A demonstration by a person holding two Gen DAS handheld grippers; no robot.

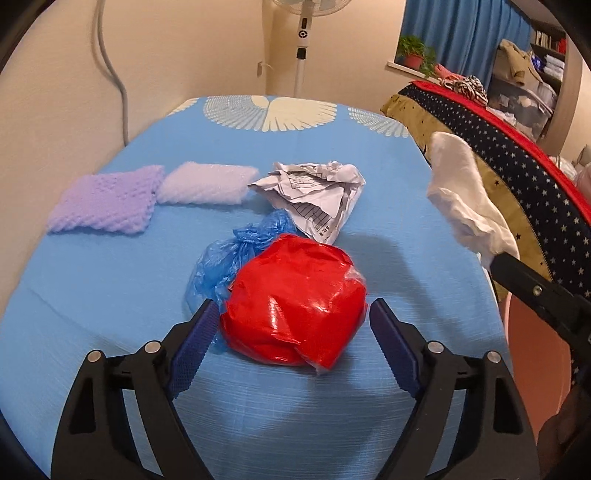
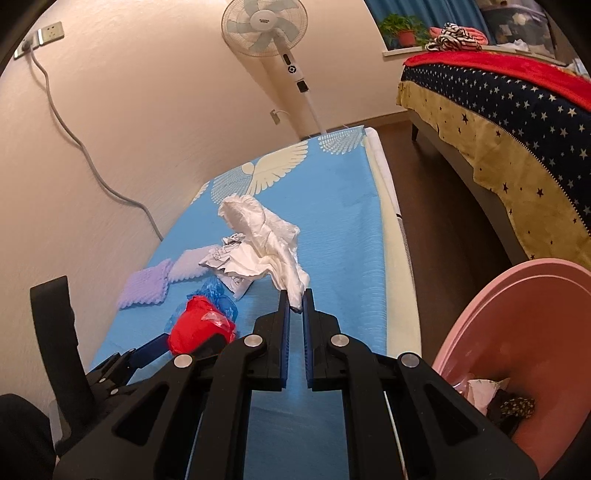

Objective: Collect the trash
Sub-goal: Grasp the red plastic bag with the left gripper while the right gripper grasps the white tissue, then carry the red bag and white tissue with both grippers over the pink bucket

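A red plastic bundle [image 1: 295,299] lies on the blue table [image 1: 110,288], between the fingers of my open left gripper [image 1: 291,314]; neither finger presses on it. A blue plastic bag [image 1: 236,254] and a crumpled printed paper [image 1: 314,192] lie just behind it. My right gripper [image 2: 295,299] is shut on a crumpled white tissue [image 2: 266,232], held above the table; the tissue also shows in the left wrist view [image 1: 465,199]. The red bundle [image 2: 199,328] shows at lower left in the right wrist view.
A pink bin [image 2: 524,332] holding some trash stands off the table's right edge. A purple cloth [image 1: 107,199] and a white cloth [image 1: 207,184] lie at the table's left. A fan [image 2: 266,29] stands at the far end, a bed [image 2: 517,122] to the right.
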